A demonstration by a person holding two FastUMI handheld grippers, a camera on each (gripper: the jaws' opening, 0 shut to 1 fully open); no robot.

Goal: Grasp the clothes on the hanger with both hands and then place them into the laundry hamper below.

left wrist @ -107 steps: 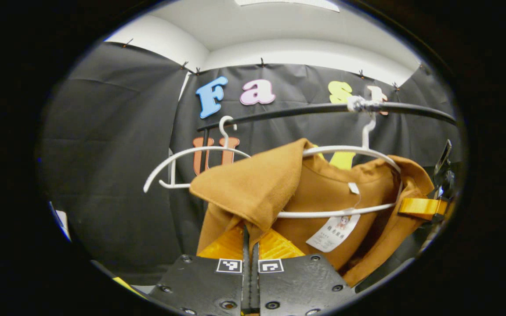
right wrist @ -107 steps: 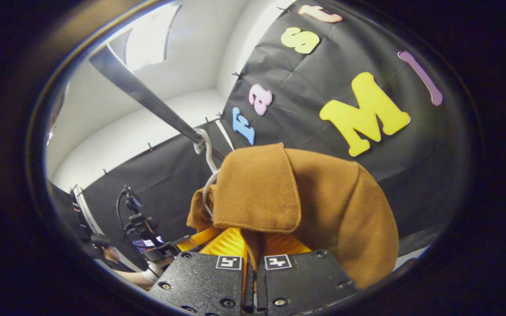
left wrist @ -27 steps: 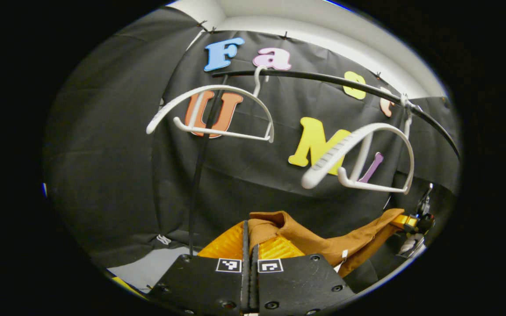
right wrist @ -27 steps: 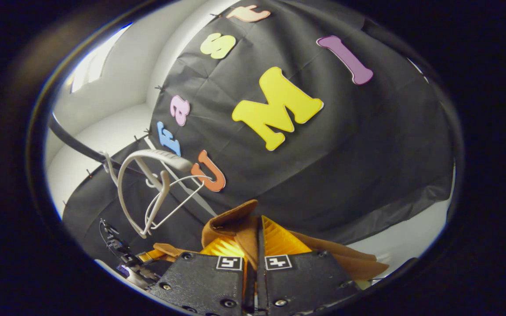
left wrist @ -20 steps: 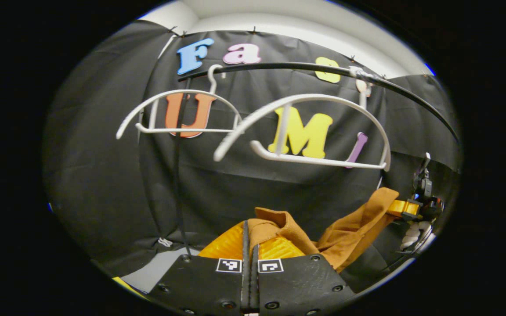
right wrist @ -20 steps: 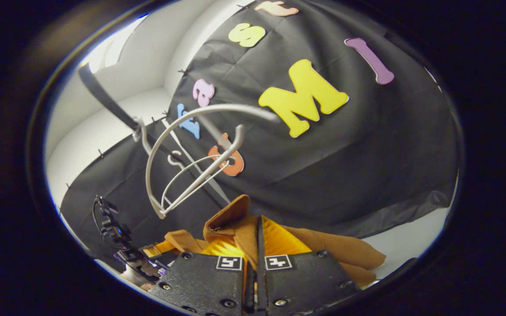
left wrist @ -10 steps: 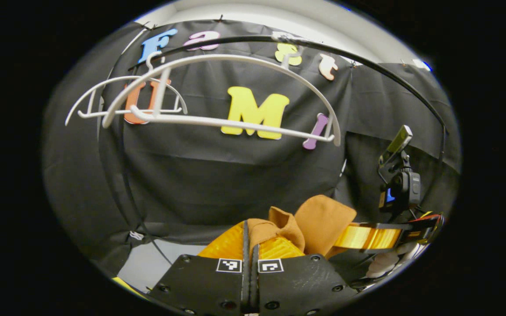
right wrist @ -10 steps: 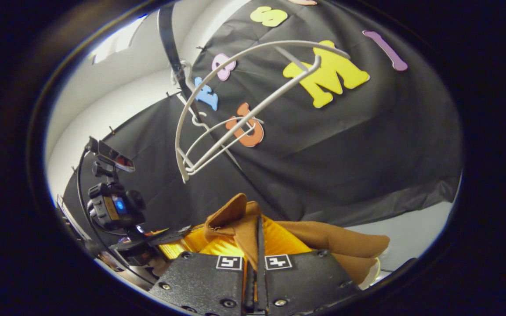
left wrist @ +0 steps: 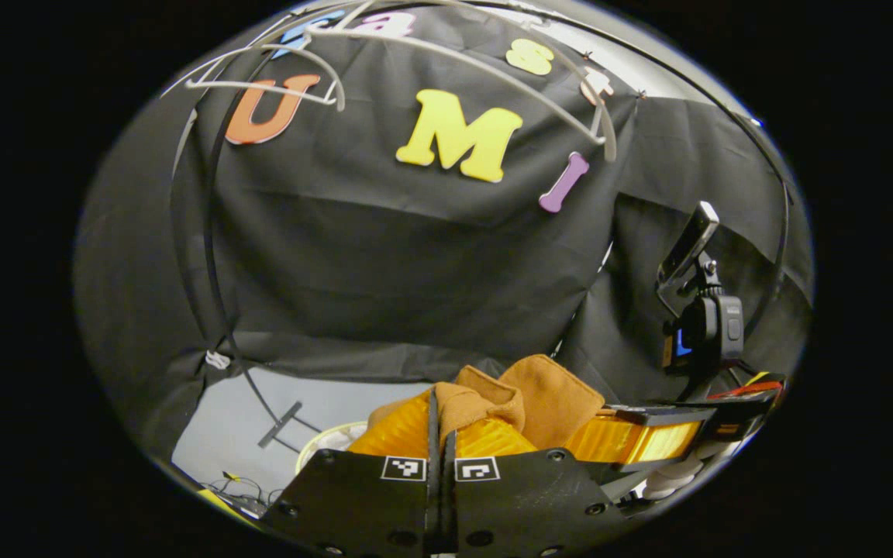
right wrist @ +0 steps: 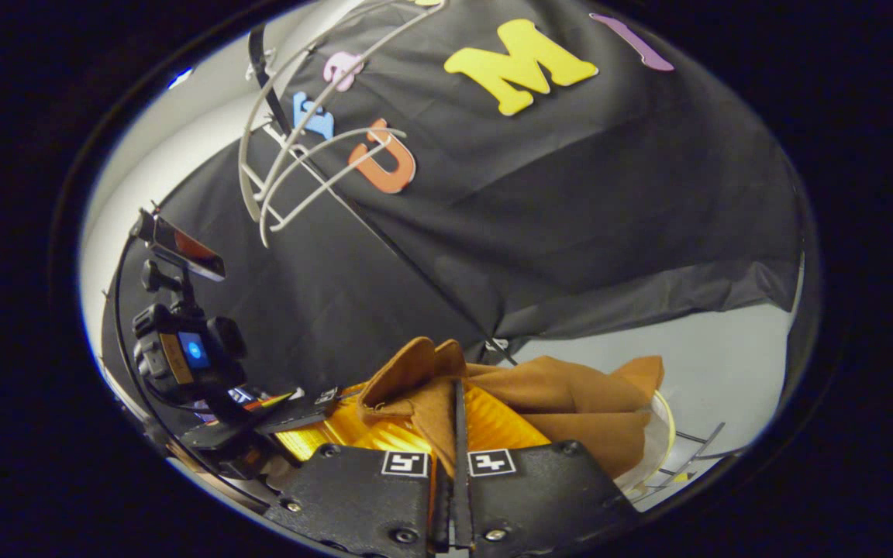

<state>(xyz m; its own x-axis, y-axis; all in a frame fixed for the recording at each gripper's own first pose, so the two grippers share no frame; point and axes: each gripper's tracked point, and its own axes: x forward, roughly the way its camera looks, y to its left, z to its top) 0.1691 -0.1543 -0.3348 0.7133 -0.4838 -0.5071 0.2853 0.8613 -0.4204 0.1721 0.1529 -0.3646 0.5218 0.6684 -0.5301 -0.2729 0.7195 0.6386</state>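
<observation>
1. My left claw [left wrist: 439, 422] is clamped tight on a fold of the brown garment [left wrist: 547, 395], fingers pressed together with the cloth bunched right at the tips.
2. Same deal with my right claw [right wrist: 458, 422]: closed down on the garment [right wrist: 570, 399], which spills forward and off to its right side.
3. From the left gripper view, the right claw [left wrist: 640, 438] sits just off to my right, low down, with the cloth stretched between the two. A small camera [left wrist: 706, 325] rides on top of it.
4. From the right gripper view, the left claw [right wrist: 315, 422] is close on the left, its own camera [right wrist: 183, 349] above it.
5. Just below and ahead of the left claw there's a pale rim of the hamper [left wrist: 322, 442]. In the right gripper view the cloth drapes over that hamper [right wrist: 660, 446] rim.
6. Under all that is a light grey floor [left wrist: 322, 399], with a thin dark rack leg crossing it.
7. Way above, two bare white hangers [left wrist: 446, 58] hang on the dark rail [right wrist: 260, 58], against the black cloth wall [left wrist: 384, 256].
</observation>
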